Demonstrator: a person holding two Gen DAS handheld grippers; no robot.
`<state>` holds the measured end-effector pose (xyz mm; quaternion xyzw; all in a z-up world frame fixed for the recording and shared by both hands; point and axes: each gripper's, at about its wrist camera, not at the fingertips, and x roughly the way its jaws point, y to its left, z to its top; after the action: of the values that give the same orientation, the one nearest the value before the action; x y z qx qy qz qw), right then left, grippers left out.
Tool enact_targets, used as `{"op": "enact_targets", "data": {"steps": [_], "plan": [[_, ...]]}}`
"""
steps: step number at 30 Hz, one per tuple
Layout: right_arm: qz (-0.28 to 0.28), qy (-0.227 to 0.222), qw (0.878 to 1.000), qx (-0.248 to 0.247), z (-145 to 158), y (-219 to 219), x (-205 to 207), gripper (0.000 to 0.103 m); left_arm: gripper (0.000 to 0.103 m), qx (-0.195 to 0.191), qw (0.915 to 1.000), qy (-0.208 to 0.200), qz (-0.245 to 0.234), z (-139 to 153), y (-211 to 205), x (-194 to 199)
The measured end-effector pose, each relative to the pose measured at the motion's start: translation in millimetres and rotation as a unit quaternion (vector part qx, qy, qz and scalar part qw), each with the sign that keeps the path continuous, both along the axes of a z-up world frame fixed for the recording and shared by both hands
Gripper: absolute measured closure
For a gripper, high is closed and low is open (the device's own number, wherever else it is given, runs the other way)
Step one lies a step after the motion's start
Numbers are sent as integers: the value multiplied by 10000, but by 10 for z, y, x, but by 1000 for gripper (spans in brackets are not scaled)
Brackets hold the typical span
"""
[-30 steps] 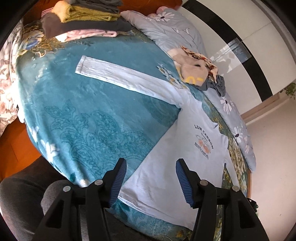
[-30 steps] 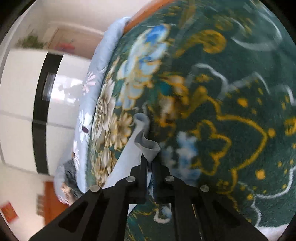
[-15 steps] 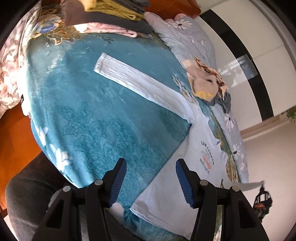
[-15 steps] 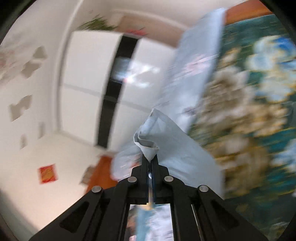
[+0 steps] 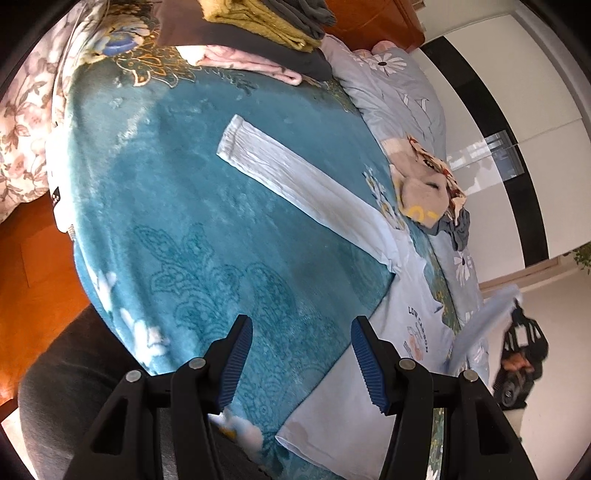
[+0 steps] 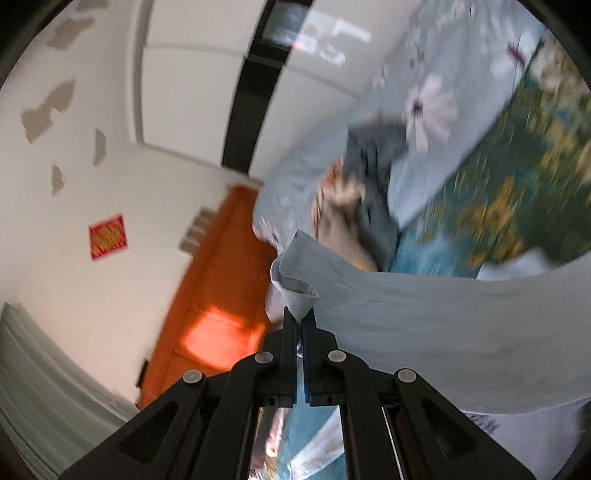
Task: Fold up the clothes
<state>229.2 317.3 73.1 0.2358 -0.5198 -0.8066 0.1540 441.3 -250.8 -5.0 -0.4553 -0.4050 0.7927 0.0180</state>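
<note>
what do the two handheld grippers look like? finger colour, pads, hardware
Left gripper: matte black plastic frame with triangular cutouts, silver round screw heads, blue ribbed pads on both fingers. Right gripper: the same black frame, cutouts and silver screws; a sliver of blue lines its fingers. No cables or markings visible.

Pale blue shirt (image 5: 354, 402); teal floral-embossed blanket (image 5: 192, 206); yellow, grey, pink folded stack (image 5: 258, 33).

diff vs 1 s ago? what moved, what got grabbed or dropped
The right gripper, shut on the shirt's sleeve cuff throughout, has lifted that sleeve off the blanket and swung it across, over the shirt. Nothing newly grabbed or released. The left gripper stays open and empty, drifting slightly. The other sleeve and folded pile are unchanged.
</note>
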Motion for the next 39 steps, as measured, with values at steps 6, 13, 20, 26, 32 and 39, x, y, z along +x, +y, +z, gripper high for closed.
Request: {"op": "enact_targets", "data": {"steps": [6,13,20,26,32,39], "plan": [[554,-881,9921,705,-603,-911,-545,101,43,17,9997,-118,199,-66,-122,-44],[984,-1578,9746,1246,-1158,-1491,-774,101,43,-22,9993,-198,301,-99,-209,-129],[1365,-1731,9508,2177,-1232,-1882,-875,87,43,69,9981,-356,501,-210,-324,-301],[2008,-1521,9458,2051,-1166,-1944,-860,56,43,105,9973,-467,564,-287,-338,-378],[1354,-1571,9485,2396,-950,-1311,-590,56,43,-258,9959,-471,724,-289,-486,-605],[580,-1928,9439,2617,-903,-564,106,55,45,-405,9926,-423,1061,-425,-827,-1122]]}}
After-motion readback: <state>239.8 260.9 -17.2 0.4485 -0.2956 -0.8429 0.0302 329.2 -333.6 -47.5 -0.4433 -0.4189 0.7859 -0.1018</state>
